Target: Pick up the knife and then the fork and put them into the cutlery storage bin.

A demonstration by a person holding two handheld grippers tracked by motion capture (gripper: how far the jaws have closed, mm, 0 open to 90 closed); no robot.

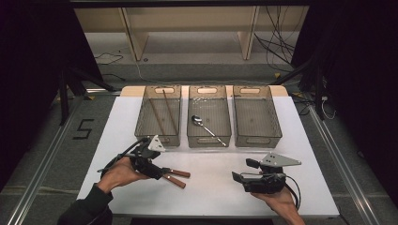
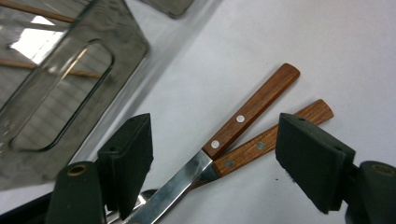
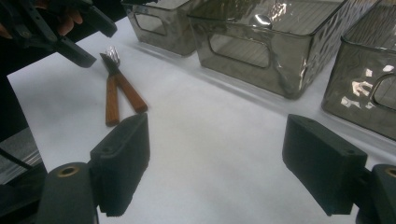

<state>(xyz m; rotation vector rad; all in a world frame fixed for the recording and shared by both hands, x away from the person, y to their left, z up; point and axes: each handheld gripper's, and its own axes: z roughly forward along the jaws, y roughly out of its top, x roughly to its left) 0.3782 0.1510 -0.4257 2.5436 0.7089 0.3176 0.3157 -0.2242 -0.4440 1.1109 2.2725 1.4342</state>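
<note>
Wooden-handled knife (image 2: 254, 108) and fork (image 2: 273, 139) lie between our left gripper (image 2: 212, 161) jaws, unclenched.
Handles point away from it toward our right gripper (image 1: 241, 179) (idle, open, farther off).

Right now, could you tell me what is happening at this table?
A person is sorting cutlery into three clear bins. The left gripper, jaws open, is poised around a wooden-handled knife and a wooden-handled fork lying crossed on the white table; its pads are not yet pressing on them. The right gripper rests open near the table's front edge, holding nothing. The left bin already holds chopsticks, the middle bin a spoon.
</note>
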